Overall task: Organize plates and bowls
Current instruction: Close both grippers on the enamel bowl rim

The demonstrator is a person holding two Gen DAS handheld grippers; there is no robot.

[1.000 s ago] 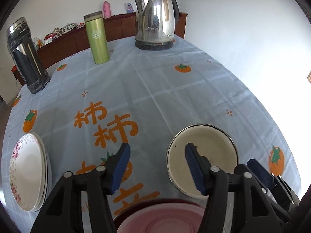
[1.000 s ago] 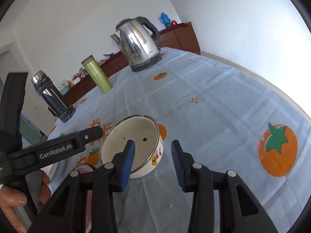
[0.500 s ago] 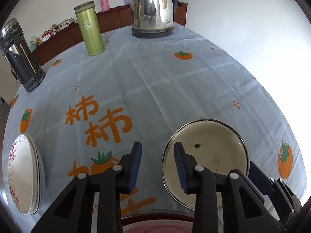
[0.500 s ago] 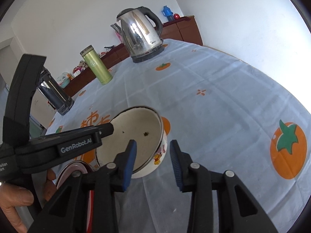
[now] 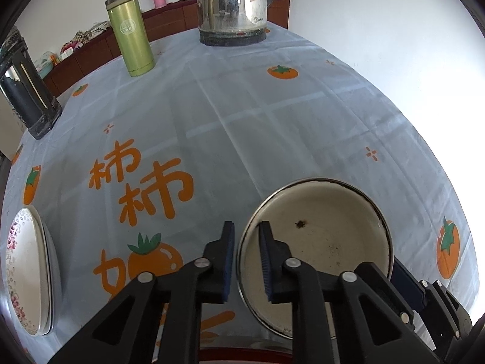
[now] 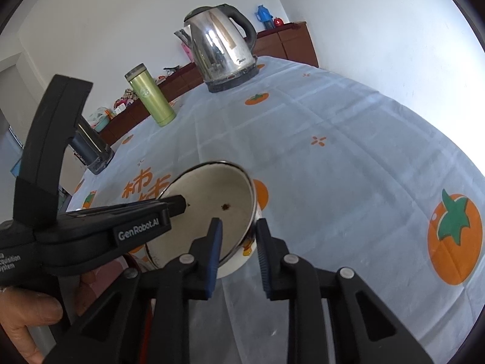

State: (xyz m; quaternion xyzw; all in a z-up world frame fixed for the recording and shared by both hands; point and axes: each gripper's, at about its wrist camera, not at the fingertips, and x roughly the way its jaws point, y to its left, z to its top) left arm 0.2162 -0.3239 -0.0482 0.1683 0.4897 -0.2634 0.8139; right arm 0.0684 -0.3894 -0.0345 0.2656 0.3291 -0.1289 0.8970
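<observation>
Pale blue tablecloth (image 5: 272,115) printed with orange persimmons. Steel kettle (image 5: 233,3) and green flask (image 5: 130,33) seen at far edge. Stacked floral plates (image 5: 27,270) set at left edge. Cream enamel bowl (image 5: 321,242) tilted; rim straddled by left gripper (image 5: 246,261), narrowed, and by right gripper (image 6: 238,254), contact unconfirmed.
</observation>
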